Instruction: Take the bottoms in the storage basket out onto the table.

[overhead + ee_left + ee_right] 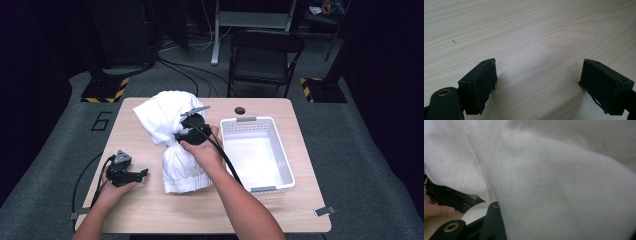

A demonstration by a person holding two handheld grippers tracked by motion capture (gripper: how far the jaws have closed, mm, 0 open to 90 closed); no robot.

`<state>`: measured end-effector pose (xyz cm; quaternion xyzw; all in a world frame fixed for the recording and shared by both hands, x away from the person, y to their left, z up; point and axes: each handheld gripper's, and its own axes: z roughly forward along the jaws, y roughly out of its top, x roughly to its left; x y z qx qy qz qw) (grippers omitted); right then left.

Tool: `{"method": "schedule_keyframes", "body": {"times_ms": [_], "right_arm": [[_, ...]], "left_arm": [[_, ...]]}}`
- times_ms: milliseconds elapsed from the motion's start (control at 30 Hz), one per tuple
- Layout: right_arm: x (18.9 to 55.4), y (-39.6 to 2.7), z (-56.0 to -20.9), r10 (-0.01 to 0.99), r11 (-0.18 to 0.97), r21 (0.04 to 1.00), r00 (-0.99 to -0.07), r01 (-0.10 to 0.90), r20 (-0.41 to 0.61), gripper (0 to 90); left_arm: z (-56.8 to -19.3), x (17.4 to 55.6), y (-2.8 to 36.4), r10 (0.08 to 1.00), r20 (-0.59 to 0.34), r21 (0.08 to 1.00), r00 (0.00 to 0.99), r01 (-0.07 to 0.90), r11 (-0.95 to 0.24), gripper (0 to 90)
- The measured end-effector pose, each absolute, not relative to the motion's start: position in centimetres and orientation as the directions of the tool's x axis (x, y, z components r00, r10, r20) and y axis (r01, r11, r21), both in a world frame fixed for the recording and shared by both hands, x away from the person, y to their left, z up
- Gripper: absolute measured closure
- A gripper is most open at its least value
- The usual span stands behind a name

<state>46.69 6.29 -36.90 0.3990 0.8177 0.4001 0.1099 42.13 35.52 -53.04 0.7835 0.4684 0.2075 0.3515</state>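
Nearest the person, the left black two-jaw gripper [131, 176] rests on the pale wooden table [150, 210] with jaws spread wide and nothing between them, while mid-table the right black gripper [186, 132] is clamped on the bunched white cloth garment [172, 135], with the white slatted plastic basket [280, 150] just beside it.

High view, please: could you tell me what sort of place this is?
Probably a lab or recording studio: a lone wooden table on grey carpet, hazard-striped stand bases, loose floor cables and a folding chair behind.
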Motion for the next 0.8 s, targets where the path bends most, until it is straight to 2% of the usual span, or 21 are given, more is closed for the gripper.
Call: {"method": "schedule_keyframes", "body": {"times_ms": [800], "right_arm": [[46.3, 7.1, -41.4, 0.761, 0.351, 0.738, -0.635, 0.576, 0.134, 55.6]], "left_arm": [[-53.0, 42.1, 35.5, 0.881, -0.007, 0.745, 0.474, 0.59, -0.311, 13.3]]}}
